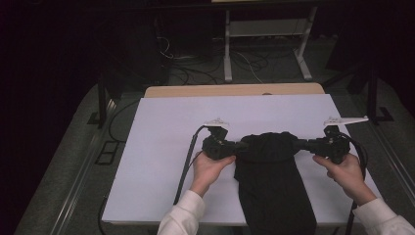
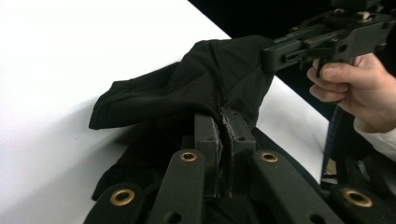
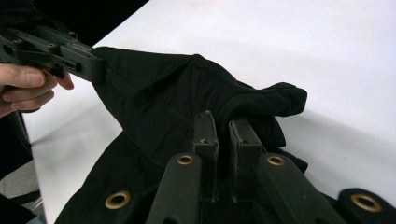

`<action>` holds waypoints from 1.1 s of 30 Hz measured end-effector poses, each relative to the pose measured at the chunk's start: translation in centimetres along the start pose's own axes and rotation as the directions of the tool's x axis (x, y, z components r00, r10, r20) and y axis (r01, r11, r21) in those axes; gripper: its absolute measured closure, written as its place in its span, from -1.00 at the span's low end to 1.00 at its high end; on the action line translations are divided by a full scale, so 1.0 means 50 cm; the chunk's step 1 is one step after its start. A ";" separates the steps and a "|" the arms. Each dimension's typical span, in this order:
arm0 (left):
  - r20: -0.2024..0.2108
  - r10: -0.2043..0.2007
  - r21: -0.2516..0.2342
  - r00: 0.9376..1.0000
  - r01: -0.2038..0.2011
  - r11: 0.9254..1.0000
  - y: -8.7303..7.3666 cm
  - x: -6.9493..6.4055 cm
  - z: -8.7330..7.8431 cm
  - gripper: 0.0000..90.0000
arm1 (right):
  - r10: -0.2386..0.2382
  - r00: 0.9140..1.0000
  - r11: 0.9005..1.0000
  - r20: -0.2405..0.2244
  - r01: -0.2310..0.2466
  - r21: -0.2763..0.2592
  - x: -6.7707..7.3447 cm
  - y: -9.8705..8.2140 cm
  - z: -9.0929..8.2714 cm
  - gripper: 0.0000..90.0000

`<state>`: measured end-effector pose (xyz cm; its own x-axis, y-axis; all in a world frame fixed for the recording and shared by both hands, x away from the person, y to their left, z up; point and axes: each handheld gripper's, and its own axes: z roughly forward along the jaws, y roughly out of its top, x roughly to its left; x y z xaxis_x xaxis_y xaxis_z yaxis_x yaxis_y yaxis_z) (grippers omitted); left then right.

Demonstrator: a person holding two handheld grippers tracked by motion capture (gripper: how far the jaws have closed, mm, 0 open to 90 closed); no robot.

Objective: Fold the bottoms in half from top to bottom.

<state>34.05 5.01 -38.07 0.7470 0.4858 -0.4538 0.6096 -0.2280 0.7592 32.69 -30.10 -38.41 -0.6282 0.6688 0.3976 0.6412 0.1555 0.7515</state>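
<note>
Right now you have both grippers clenched on the black fabric garment [image 1: 268, 147]: left gripper [image 2: 226, 122] and right gripper [image 3: 223, 125] each pinch a raised fold between their jaws (likely mid-fold); next, carry both edges together evenly.

A big white sheet [image 1: 161, 147] covers the table. A strip of wooden table edge [image 1: 205, 91] shows at its far side. Behind, on the dark floor, wires [image 1: 195, 68] lie near a white metal stand [image 1: 266, 34].

White sleeves [image 1: 182, 215]; black grippers with brass-ringed rivets [image 2: 188, 156], trailing cables [image 1: 187, 155].
</note>
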 end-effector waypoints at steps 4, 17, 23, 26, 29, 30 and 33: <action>0.015 0.008 0.001 1.000 -0.008 1.000 -0.003 -0.013 -0.005 0.89 | 0.003 1.000 1.000 -0.012 -0.003 -0.006 0.002 -0.009 -0.008 0.83; 0.035 0.002 0.024 0.999 -0.003 1.000 -0.064 -0.021 -0.002 0.89 | 0.000 0.999 0.999 -0.035 0.002 0.043 0.010 -0.053 -0.007 0.83; 0.049 -0.016 0.028 0.999 0.014 0.999 -0.093 -0.020 0.000 0.89 | 0.000 0.999 0.998 -0.050 0.003 0.069 0.013 -0.074 -0.004 0.82; 0.058 -0.016 0.035 0.998 0.014 0.999 -0.105 -0.022 0.004 0.89 | -0.002 0.998 0.996 -0.055 0.007 0.085 0.014 -0.082 -0.001 0.82; 0.065 -0.018 0.045 0.998 0.015 0.999 -0.116 -0.025 0.007 0.89 | -0.007 0.998 0.995 -0.056 0.013 0.103 0.015 -0.092 0.002 0.82; 0.067 -0.014 0.051 0.998 0.010 0.999 -0.120 -0.026 0.007 0.89 | -0.004 0.998 0.994 -0.058 0.010 0.109 0.015 -0.095 0.003 0.82; 0.068 -0.020 0.059 0.997 0.016 0.998 -0.130 -0.027 0.008 0.89 | -0.004 0.998 0.992 -0.059 0.011 0.129 0.014 -0.104 0.004 0.81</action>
<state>29.18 5.51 -42.57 0.7512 0.4317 -0.4993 0.6357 -0.2696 0.7234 29.02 -30.27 -42.12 -0.6554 0.6244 0.4249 0.6853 0.2552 0.6820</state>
